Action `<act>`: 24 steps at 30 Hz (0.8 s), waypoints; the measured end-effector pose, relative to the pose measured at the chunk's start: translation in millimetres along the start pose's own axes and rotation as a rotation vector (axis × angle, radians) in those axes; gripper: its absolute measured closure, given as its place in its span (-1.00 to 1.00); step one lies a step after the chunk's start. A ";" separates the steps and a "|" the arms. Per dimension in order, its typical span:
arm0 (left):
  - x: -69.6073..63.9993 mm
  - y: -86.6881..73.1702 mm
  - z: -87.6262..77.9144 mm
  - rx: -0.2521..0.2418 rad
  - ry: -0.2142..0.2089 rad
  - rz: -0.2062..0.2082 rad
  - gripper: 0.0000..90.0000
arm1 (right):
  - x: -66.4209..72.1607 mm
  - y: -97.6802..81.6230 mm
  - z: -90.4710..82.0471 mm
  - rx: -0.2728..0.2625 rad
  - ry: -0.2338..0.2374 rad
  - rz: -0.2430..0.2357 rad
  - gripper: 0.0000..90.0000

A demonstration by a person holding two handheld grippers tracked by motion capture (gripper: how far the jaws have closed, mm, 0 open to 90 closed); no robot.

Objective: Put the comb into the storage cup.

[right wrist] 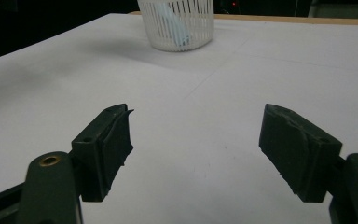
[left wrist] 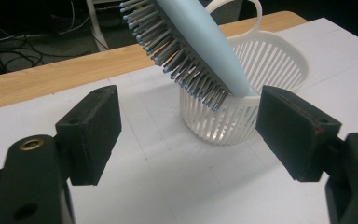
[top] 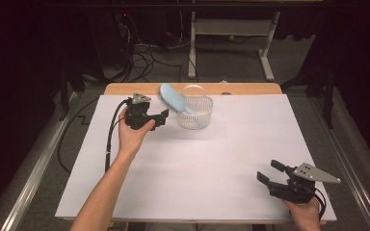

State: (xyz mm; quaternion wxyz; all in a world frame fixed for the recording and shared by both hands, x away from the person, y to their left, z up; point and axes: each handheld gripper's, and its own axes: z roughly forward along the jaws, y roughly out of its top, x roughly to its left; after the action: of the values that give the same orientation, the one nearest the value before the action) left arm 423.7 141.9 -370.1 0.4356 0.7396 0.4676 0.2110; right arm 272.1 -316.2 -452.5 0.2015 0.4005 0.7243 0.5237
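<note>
Counting 1 hairbrush (top: 173,98) in 1 basket (top: 203,118); 2 open claws.

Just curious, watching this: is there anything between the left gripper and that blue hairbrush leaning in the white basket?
Nothing visible. The left gripper is open beside the white basket, and only bare white table cover lies between its jaws and the blue hairbrush, which leans handle-down in the basket, bristle head jutting over the rim.
</note>
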 end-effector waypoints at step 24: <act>4.2 -8.6 -10.6 -0.014 -0.005 -0.003 -0.49 | -0.1 0.0 -0.2 -0.002 -0.001 0.003 -0.44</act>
State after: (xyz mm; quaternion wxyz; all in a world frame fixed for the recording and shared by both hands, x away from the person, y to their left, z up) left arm 413.6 151.9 -372.1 0.4421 0.7366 0.4660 0.2118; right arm 272.0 -316.4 -452.4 0.2017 0.4016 0.7231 0.5245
